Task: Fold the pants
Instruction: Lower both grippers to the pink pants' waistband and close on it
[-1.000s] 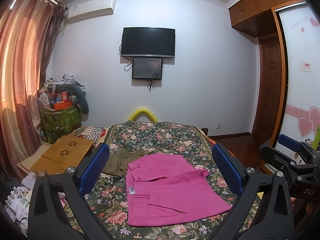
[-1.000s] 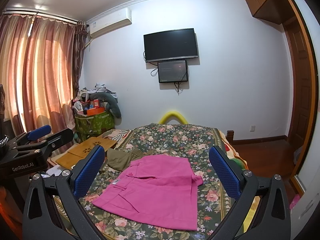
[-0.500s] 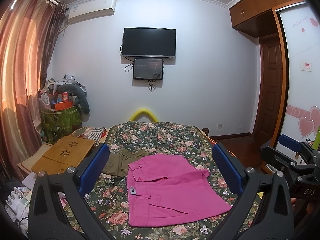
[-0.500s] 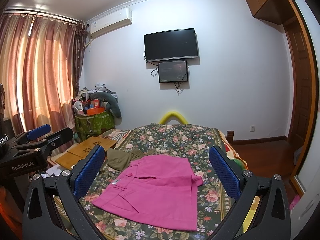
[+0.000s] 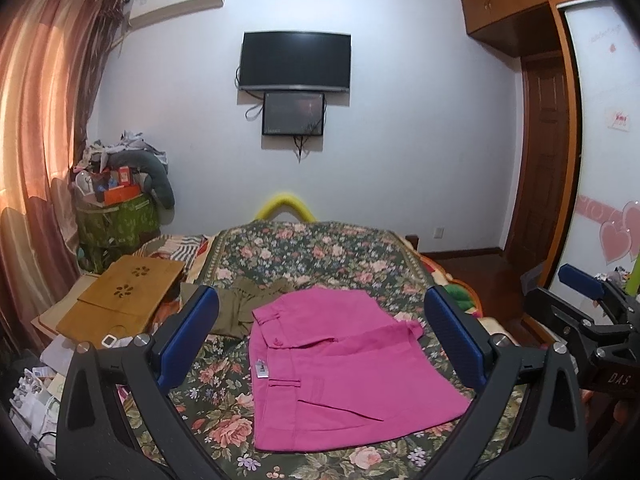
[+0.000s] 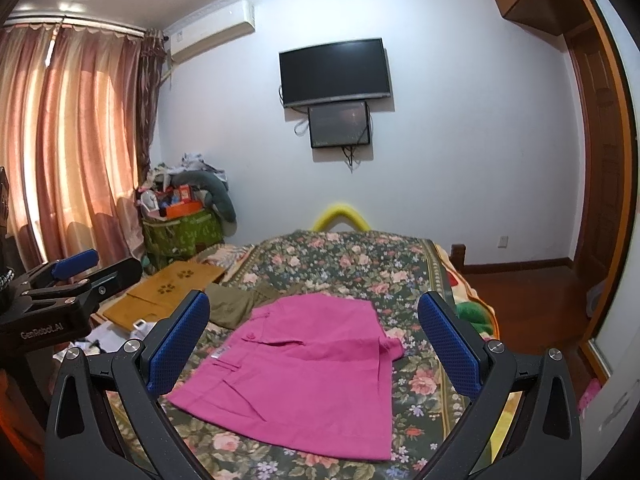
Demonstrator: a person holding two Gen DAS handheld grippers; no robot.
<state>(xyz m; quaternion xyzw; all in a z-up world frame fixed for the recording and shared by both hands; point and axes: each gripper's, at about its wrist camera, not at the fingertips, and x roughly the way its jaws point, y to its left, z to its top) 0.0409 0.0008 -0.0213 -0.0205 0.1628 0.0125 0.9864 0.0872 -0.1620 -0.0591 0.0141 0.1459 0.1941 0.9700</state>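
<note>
Pink pants (image 5: 340, 372) lie folded flat on the floral bedspread (image 5: 312, 248), also in the right wrist view (image 6: 304, 372). My left gripper (image 5: 322, 338) is open and empty, held above the near part of the bed. My right gripper (image 6: 314, 342) is open and empty, held beside it to the right. Each gripper shows at the edge of the other's view: the right gripper (image 5: 588, 300) and the left gripper (image 6: 68, 276). Neither touches the pants.
An olive garment (image 5: 240, 308) lies crumpled just beyond the pants on the left. A wooden lap desk (image 5: 124, 296) and papers sit left of the bed. A cluttered green bin (image 5: 116, 216) stands by the curtain. A door and wardrobe are on the right.
</note>
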